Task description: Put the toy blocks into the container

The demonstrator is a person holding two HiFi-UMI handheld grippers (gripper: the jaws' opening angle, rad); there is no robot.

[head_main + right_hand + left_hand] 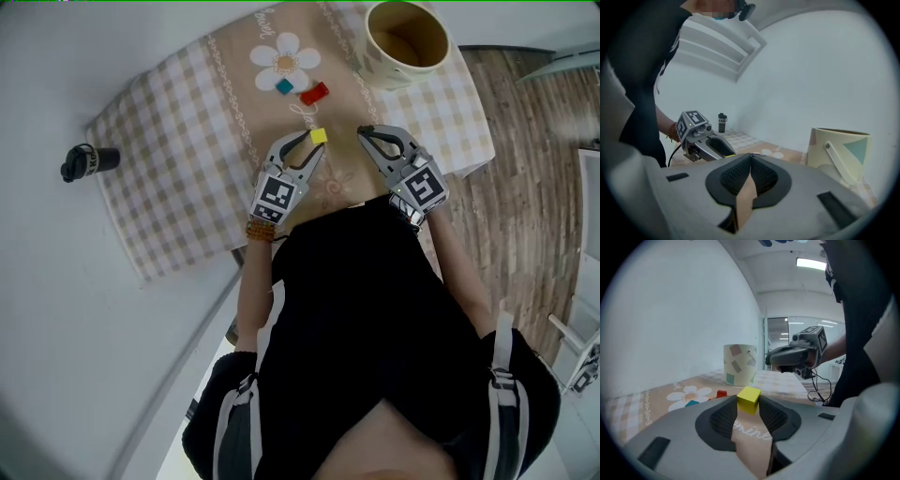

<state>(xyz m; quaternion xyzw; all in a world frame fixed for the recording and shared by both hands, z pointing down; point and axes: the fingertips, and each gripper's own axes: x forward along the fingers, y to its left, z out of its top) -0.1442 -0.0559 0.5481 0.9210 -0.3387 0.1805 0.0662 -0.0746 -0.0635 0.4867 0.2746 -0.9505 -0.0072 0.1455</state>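
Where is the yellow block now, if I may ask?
The yellow block is pinched in the left gripper, centre of the head view, just below the red block.

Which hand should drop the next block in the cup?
Left, probably. The left gripper already pinches the yellow block, so it only needs carrying to the cup. The right gripper is shut and empty; the red block and teal block lie on the cloth.

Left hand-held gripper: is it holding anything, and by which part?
Yes: the left hand-held gripper grips the yellow block by two opposite side faces, at its jaw tips. The right hand-held gripper is shut and empty.
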